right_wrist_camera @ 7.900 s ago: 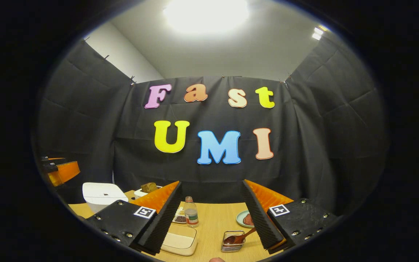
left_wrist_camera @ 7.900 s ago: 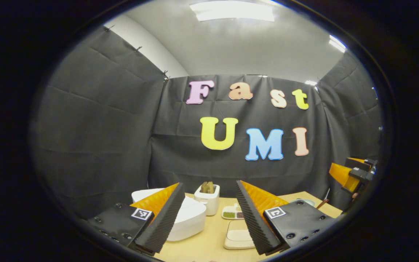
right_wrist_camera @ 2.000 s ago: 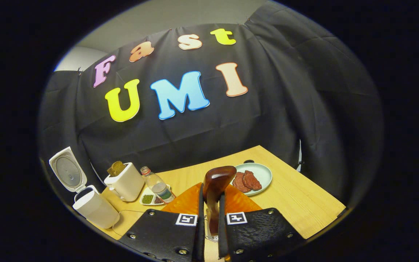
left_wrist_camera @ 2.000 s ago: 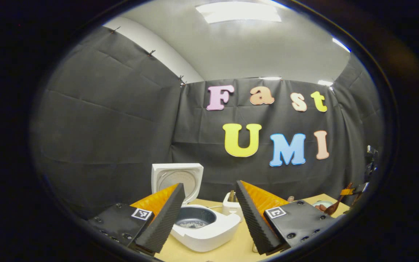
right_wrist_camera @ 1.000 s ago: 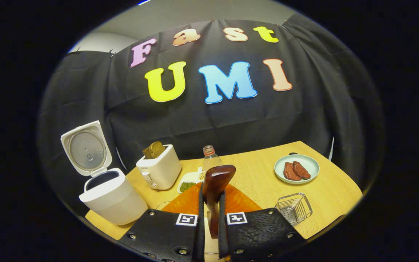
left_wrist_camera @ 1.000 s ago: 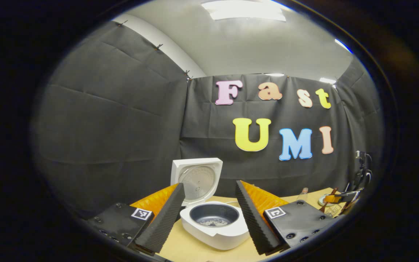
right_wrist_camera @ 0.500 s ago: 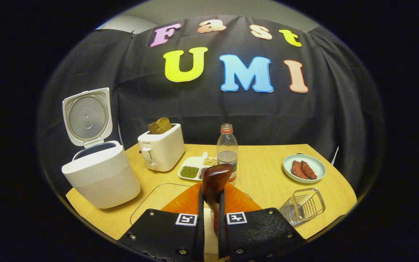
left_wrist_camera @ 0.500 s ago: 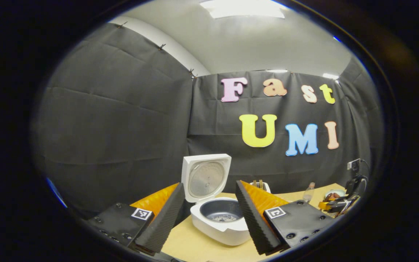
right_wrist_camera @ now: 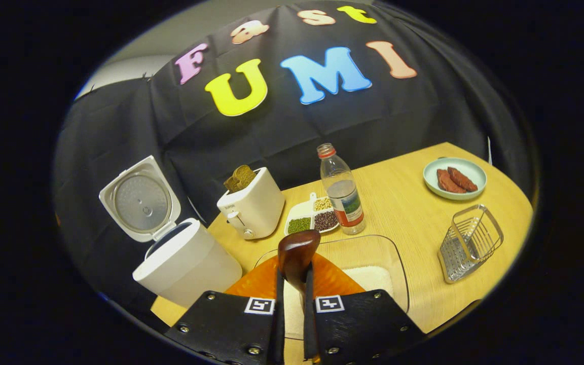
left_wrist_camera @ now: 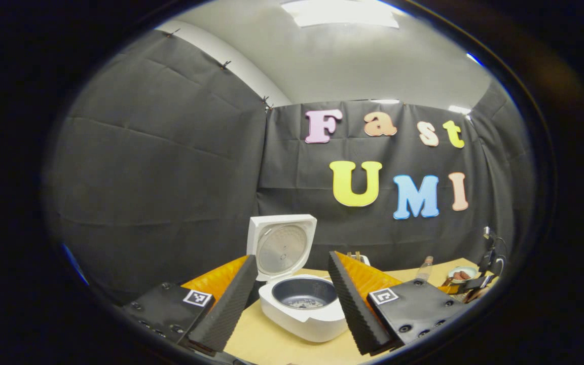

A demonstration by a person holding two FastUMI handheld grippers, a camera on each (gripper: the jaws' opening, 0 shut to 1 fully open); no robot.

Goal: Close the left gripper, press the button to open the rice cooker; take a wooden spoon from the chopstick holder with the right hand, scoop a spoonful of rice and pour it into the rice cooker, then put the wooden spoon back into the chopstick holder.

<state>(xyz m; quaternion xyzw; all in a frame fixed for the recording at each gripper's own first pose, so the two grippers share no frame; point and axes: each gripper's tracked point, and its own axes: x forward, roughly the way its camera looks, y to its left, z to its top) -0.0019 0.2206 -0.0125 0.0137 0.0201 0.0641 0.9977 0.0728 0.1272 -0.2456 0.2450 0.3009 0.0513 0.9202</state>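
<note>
The white rice cooker [left_wrist_camera: 299,314] stands with its lid [left_wrist_camera: 282,247] up and its dark inner pot [left_wrist_camera: 306,294] showing, just beyond my open left gripper [left_wrist_camera: 292,294]. In the right gripper view the rice cooker [right_wrist_camera: 188,264] is at the left with its lid [right_wrist_camera: 140,205] raised. My right gripper [right_wrist_camera: 292,284] is shut on the dark wooden spoon [right_wrist_camera: 297,253], whose bowl points forward over a clear glass dish of white rice [right_wrist_camera: 373,276]. The wire chopstick holder [right_wrist_camera: 469,242] stands at the right. My right gripper also shows far right in the left gripper view [left_wrist_camera: 467,290].
On the wooden table [right_wrist_camera: 398,203] stand a white toaster with bread [right_wrist_camera: 251,208], a clear bottle with a red cap [right_wrist_camera: 343,195], a small divided dish of beans [right_wrist_camera: 312,218] and a pale green plate with meat slices [right_wrist_camera: 454,178].
My right gripper has tilted downward and moved closer over the glass dish with the spoon. The left gripper has barely shifted and stays open near the cooker.
</note>
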